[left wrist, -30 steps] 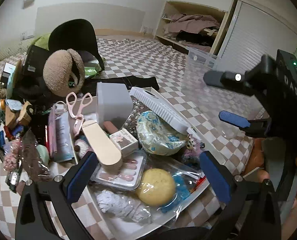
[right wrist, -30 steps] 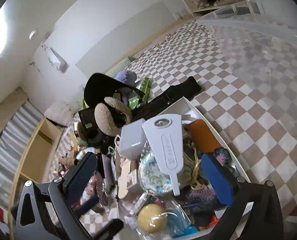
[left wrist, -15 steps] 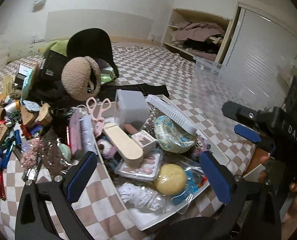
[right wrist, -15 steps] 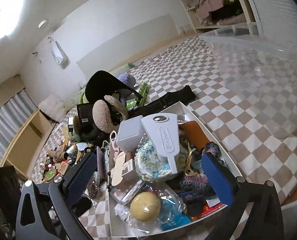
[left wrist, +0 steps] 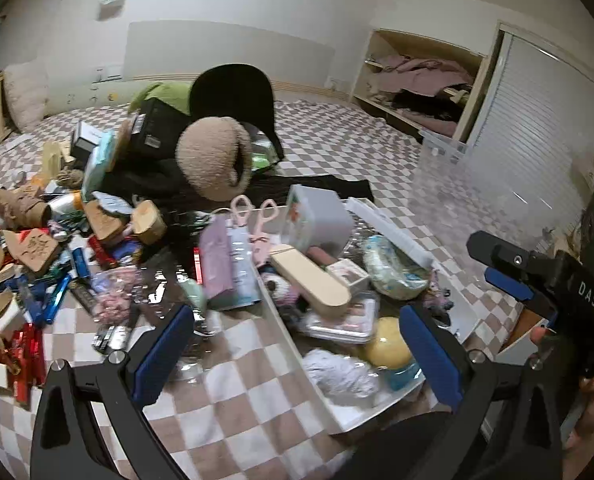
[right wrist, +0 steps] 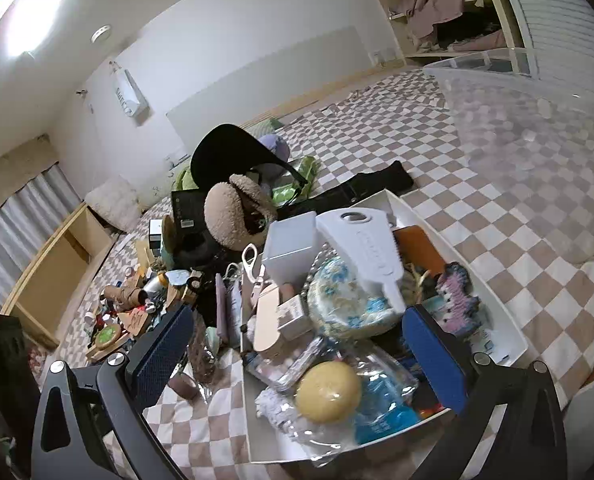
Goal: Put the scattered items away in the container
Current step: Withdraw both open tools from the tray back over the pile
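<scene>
A white tray [left wrist: 361,420] on the checkered cover is packed with items: a yellow ball [left wrist: 389,340], a beige file [left wrist: 309,280], a grey box [left wrist: 317,220] and a white comb [right wrist: 361,248]. Pink scissors [left wrist: 253,216] lie across its far rim. To its left spreads a scattered pile [left wrist: 37,248] of small packets, tubes and cards. My left gripper [left wrist: 297,344] hangs open above the tray's near left wall, holding nothing. My right gripper [right wrist: 297,344] is open over the tray's near end, above the yellow ball [right wrist: 329,392]. In the left wrist view the right gripper [left wrist: 497,270] stands at the right, fingers apart.
Beige earmuffs [left wrist: 213,160], a black cap [left wrist: 233,92] and a black bag sit behind the tray. A large clear plastic bin [left wrist: 497,184] stands to the right. A person's hand [left wrist: 589,420] holds the right gripper. Open shelves with clothes are at the far wall.
Both grippers have pulled back from the tray and stayed open. The left view has swung left, bringing more of the scattered pile into sight. The right gripper sits lower in the left view.
</scene>
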